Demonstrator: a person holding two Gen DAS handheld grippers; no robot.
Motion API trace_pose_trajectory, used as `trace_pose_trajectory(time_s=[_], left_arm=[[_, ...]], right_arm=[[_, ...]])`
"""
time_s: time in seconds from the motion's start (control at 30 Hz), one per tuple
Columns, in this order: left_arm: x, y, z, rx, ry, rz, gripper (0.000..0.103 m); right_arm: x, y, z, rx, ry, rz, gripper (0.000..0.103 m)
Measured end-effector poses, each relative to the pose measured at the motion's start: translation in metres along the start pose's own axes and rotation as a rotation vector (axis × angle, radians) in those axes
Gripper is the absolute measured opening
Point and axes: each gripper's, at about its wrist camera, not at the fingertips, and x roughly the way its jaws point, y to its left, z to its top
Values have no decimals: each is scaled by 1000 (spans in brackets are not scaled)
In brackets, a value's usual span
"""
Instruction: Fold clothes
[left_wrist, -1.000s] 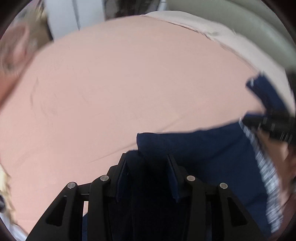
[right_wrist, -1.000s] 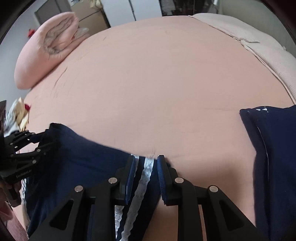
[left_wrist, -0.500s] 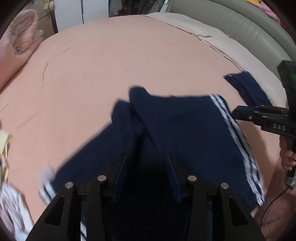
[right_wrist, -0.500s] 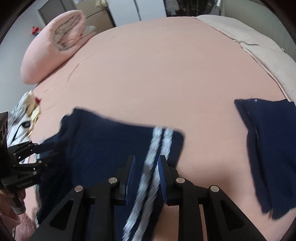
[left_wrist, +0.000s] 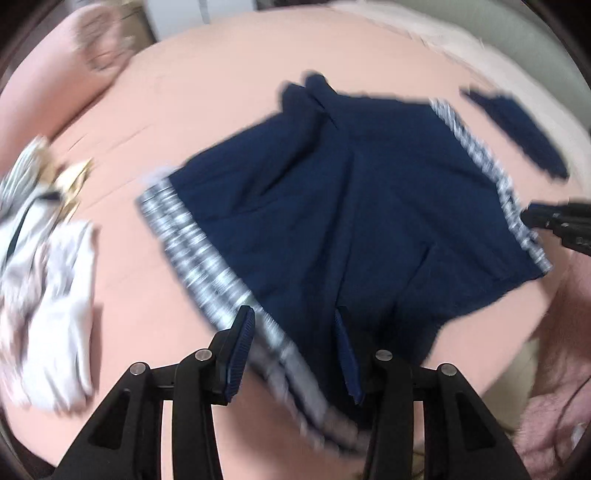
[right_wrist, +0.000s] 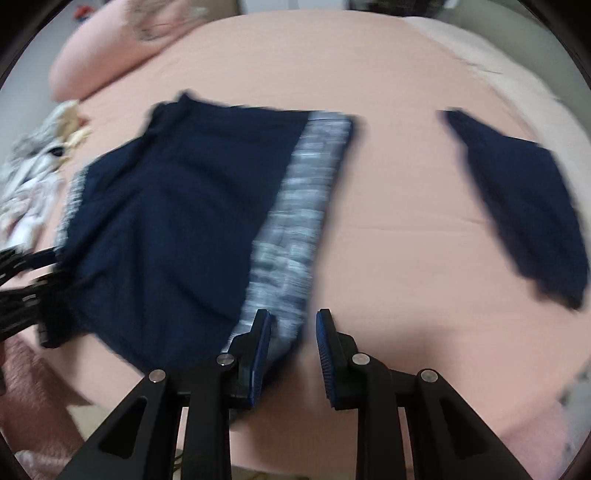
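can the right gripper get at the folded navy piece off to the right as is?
Probably yes. The right gripper is open, and only bare pink sheet lies between it and the folded navy piece, which sits apart from the striped shorts.

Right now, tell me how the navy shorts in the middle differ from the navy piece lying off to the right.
The navy shorts are spread wide; the smaller navy piece is a compact, narrow shape. The shorts carry white side stripes; the smaller piece looks plain through the blur. The shorts lie between both open grippers, left gripper and right gripper; the smaller piece lies apart, clear of both. Both are navy and rest on the pink bed sheet.
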Motion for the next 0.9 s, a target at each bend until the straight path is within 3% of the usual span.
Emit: trace_pose_trajectory(time_s=[0.13,0.23,0.27,0.4,0.5,0.57,0.6,0.73,0.9], left_arm=[[-8,8,-21,-80,14,-25,40],[-15,14,-38,-141,24,-44,40],[-14,11,-41,-125,26,-27,40],[-15,3,-41,-14,40,130,42],[-28,16,-43,-46,16,133,42],[-33,27,-45,-116,-2,60,42],[-33,28,-46,-141,-3,28,42],[-29,26,-49,-211,0,-61,42],[-24,23,-53,-299,5,-172,42]], right_arm=[[-22,-14,-10,112,-13,128,27],[-22,1,-25,87,3,177,43],[-18,10,-26,72,9,174,44],[-3,21,-36,-25,39,19,44],[-10,12,-39,-51,26,-113,44],[-19,3,-37,-27,-2,-145,44],[-24,0,-37,0,-15,-108,44],[-16,3,-33,162,22,159,46],[4,24,-38,107,51,142,46]])
